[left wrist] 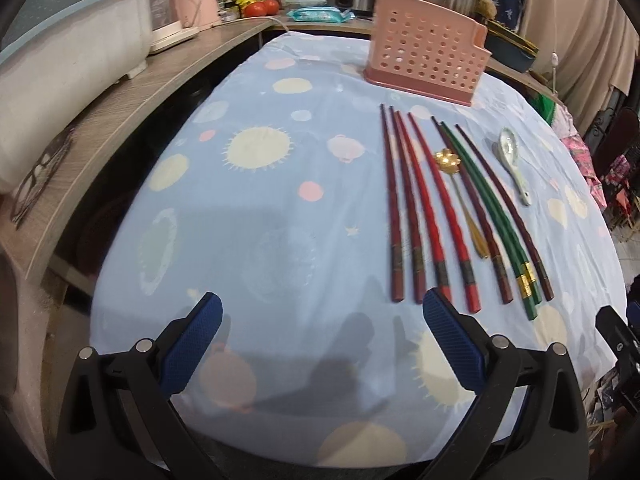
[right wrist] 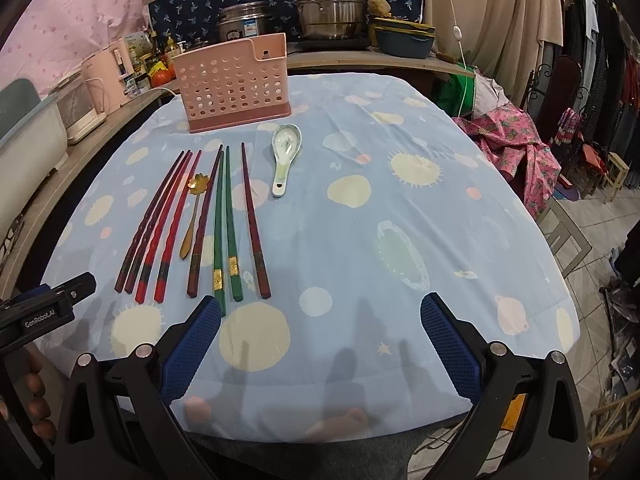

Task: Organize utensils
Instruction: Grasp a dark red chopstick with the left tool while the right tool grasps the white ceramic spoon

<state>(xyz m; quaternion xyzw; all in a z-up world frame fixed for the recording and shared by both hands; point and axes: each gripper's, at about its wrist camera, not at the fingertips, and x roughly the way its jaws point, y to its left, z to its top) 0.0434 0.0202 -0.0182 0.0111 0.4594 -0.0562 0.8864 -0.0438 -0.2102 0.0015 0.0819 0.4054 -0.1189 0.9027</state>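
Observation:
Several chopsticks lie side by side on the blue patterned tablecloth (left wrist: pixel 280 184): dark red and red ones (left wrist: pixel 420 204), a green pair (left wrist: pixel 492 216) and brown ones. A small gold spoon (left wrist: pixel 460 184) lies among them. A white ceramic spoon (left wrist: pixel 514 164) lies to their right. A pink perforated utensil holder (left wrist: pixel 428 48) stands upright behind them. My left gripper (left wrist: pixel 322 308) is open and empty, near the chopsticks' ends. My right gripper (right wrist: pixel 320 308) is open and empty, right of the green pair (right wrist: pixel 224 224); holder (right wrist: pixel 234 88), ceramic spoon (right wrist: pixel 284 152) and gold spoon (right wrist: pixel 194 212) lie ahead.
A wooden counter (left wrist: pixel 132 92) on the left holds a white dish rack (left wrist: pixel 60 60) and pink appliances. Steel pots (right wrist: pixel 328 4) and a blue bowl (right wrist: pixel 404 36) stand behind the table. Clothes and stools (right wrist: pixel 612 168) are to the right. The left gripper's body (right wrist: pixel 44 308) shows at the right view's left edge.

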